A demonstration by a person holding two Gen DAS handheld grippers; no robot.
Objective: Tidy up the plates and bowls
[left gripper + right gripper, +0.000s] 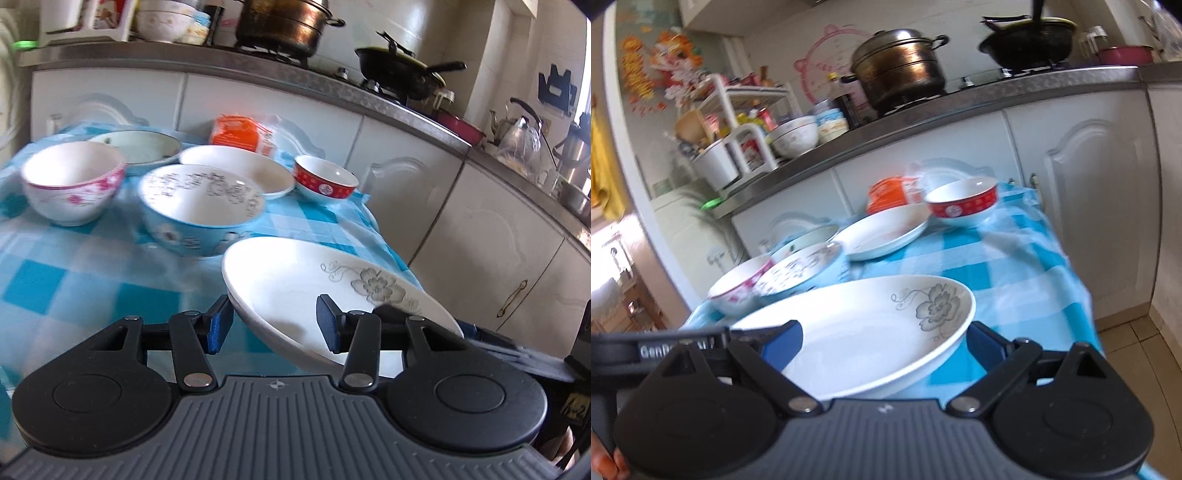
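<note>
Both claws hold one flowered plate [857, 332] off the checked tablecloth [92, 277]: left claw [275, 325] clamps its rim, right claw [884, 341] spans wide, sharing the weight

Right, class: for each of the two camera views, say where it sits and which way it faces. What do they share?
Left wrist: sits on the left gripper, looking along its fingers over the checked table towards the stove counter; its two fingers show, the flowered plate between them.
Right wrist: sits on the right gripper, facing the same counter; its fingers clasp the plate; the left gripper edges in at left.
Shared: the plate, red bowl, steamer pot.
</note>
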